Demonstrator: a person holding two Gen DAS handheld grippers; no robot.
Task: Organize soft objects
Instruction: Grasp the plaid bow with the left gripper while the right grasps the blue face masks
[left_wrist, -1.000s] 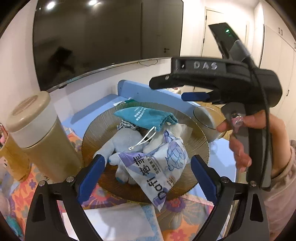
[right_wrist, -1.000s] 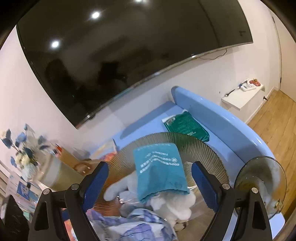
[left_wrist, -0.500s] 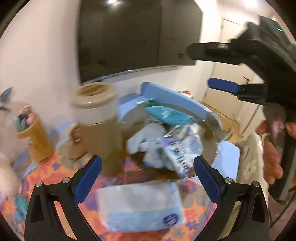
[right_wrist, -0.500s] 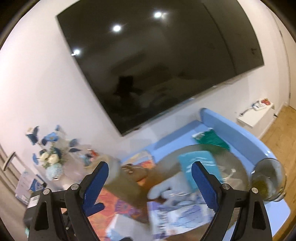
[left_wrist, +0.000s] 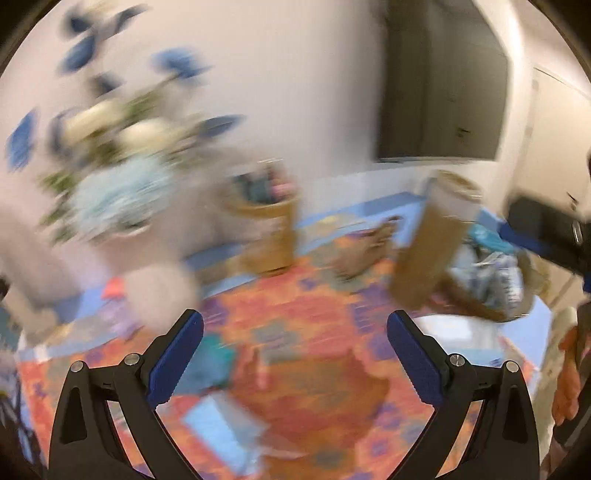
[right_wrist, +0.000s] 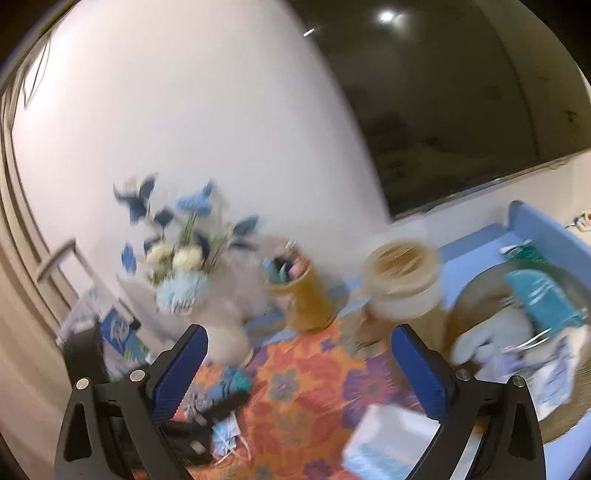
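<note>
Floral-clothed table (right_wrist: 314, 373) smeared by blur, no lettering legible on the teal pouch (right_wrist: 546, 299), left hand-held gripper (left_wrist: 295, 354) wide open and empty, right hand-held gripper (right_wrist: 299, 365) opening, empty too.

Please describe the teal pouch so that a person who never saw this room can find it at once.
Find the round brown woven tray at the right end of the flowered cloth, right of the tall jar. The teal pouch lies on top of the pile there, the only plain teal piece with white print.
</note>
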